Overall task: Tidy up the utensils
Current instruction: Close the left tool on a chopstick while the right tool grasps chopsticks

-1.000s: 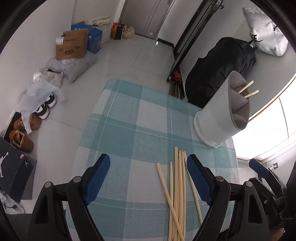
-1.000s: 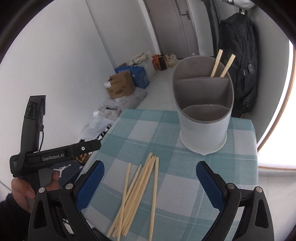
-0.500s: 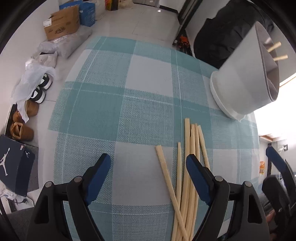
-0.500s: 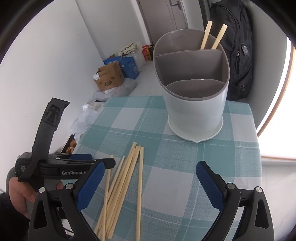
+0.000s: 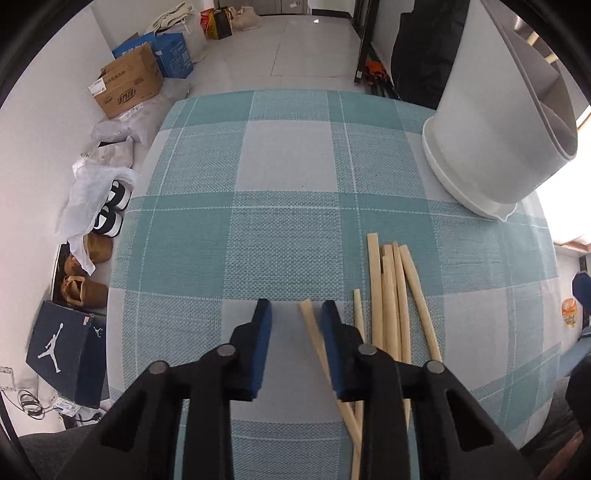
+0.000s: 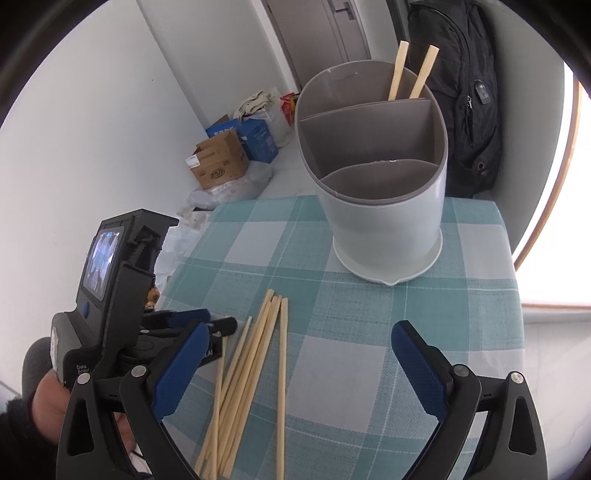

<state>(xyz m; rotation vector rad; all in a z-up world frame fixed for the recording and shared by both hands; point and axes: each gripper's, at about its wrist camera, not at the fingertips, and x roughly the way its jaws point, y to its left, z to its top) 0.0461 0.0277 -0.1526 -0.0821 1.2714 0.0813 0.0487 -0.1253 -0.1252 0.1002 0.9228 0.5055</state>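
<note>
Left hand-held gripper (image 5: 295, 314): jaws closing around one chopstick (image 5: 314, 328), not yet pinching.
Right hand-held gripper (image 6: 299, 354): wide open, empty.
Chopstick pile (image 6: 255, 365): on bench, just ahead.
Holder (image 6: 384, 206): beyond.

It looked like a home's entry hall: shoes (image 5: 109, 218), boxes (image 5: 127, 85) and bags (image 5: 221, 22) lined the wall, a door (image 6: 314, 33) stood beyond, and a checked cloth (image 5: 288, 166) covered the table.
</note>
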